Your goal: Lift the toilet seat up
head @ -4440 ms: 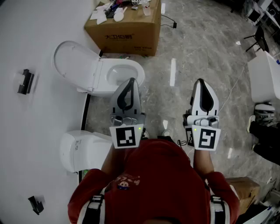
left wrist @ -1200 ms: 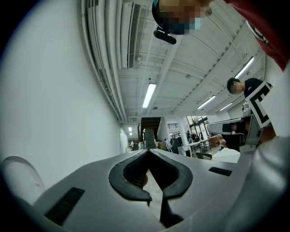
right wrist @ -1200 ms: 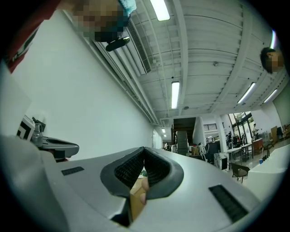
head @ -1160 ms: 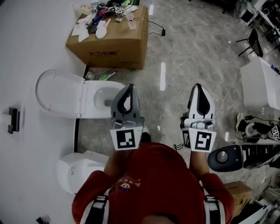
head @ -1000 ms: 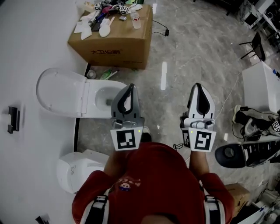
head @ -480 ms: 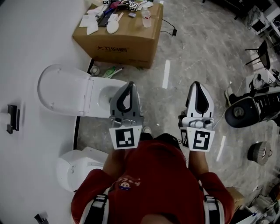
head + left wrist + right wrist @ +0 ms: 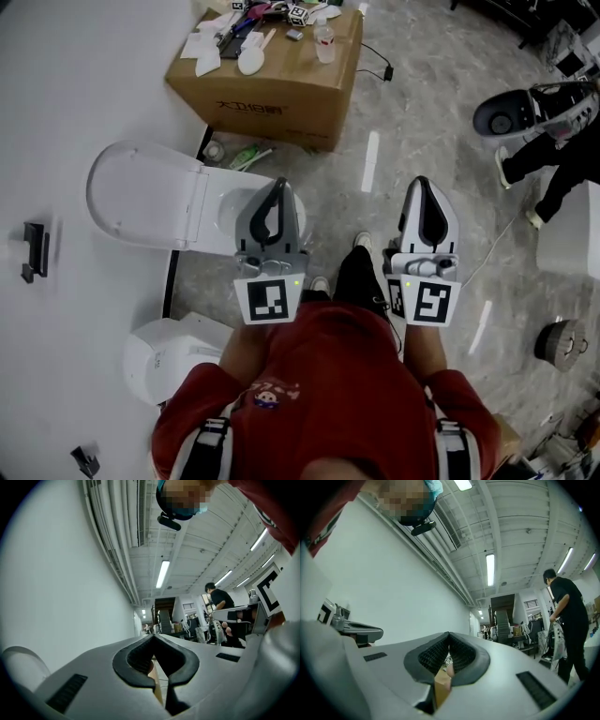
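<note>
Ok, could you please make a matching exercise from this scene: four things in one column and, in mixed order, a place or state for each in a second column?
Things:
1. toilet lid
2. cardboard box
3. left gripper
4. right gripper

Places and states:
A. over the bare floor in the head view, fingers shut
B. raised, against the wall
C. standing beyond the toilet, small items on top
D. over the toilet bowl in the head view, fingers shut

Pairs: 1-B, 2-C, 3-D, 4-A.
</note>
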`<state>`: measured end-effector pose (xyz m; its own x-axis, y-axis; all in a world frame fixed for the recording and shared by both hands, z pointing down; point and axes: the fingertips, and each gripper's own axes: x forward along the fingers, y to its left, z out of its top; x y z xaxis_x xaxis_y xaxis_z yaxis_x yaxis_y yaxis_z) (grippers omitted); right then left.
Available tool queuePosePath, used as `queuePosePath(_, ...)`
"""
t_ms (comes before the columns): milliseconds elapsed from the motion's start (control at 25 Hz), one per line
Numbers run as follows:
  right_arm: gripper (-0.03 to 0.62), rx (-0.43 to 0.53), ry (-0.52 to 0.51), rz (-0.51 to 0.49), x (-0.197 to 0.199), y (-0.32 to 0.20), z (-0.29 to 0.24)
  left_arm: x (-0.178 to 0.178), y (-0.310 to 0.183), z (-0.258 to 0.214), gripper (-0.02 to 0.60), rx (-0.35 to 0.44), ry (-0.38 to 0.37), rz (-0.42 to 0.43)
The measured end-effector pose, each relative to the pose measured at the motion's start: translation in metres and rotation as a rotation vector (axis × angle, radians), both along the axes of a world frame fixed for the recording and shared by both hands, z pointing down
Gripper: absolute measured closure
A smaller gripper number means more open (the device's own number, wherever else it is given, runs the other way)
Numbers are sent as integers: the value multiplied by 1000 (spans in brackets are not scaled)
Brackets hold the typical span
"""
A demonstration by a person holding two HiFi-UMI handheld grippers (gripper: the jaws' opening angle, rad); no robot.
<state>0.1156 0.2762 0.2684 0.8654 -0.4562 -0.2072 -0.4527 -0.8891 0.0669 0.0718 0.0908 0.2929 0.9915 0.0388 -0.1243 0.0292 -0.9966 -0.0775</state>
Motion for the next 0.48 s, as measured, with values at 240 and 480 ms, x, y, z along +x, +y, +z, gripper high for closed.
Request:
queuePosePath(240, 580, 9, -7, -48, 47, 10, 3, 39, 10, -4, 569, 18, 2, -52)
queuePosePath(480, 580, 29, -6, -84, 104, 34, 4, 94, 37, -10, 569, 25, 21, -78)
